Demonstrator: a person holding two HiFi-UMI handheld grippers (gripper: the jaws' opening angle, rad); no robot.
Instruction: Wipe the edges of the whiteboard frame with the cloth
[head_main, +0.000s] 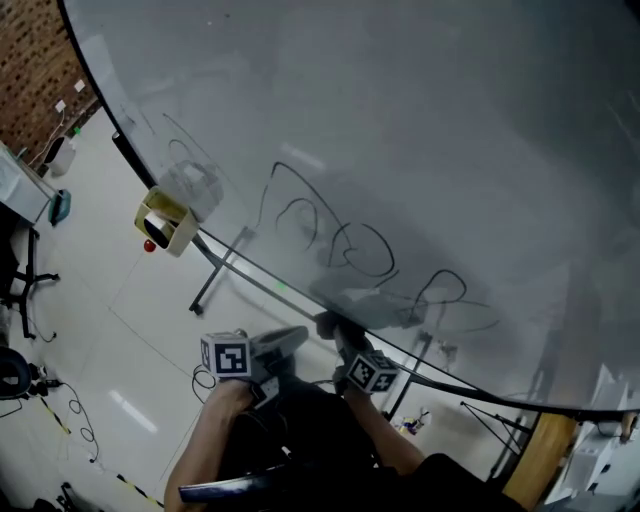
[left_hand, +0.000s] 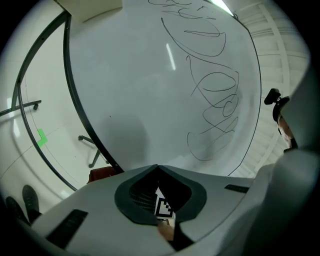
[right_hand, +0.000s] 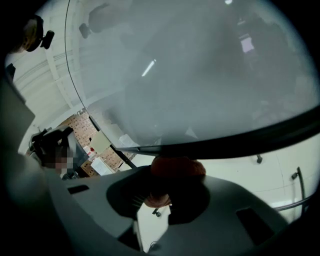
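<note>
The right gripper (head_main: 330, 325) pinches a reddish-brown cloth (right_hand: 178, 167) against the black lower edge of the whiteboard frame (right_hand: 240, 139). The left gripper (left_hand: 157, 167) hangs beside it, jaws pressed together and empty. A tilted wrist could let the cloth slip off the narrow rail. Beyond lie marker scribbles (head_main: 350, 250). Farther along, what seems a yellow tray (head_main: 165, 222) blocks the rail.

The large white whiteboard (head_main: 400, 130) has a smooth, glossy surface that reflects the lamps. Its thin black frame (right_hand: 250, 140) looks smooth and slightly shiny. The reddish-brown cloth (right_hand: 179, 167) looks soft and matt. The left gripper (left_hand: 157, 167) and the right gripper (right_hand: 169, 174) have matt grey plastic shells. The pale floor (head_main: 150, 330) is glossy.
</note>
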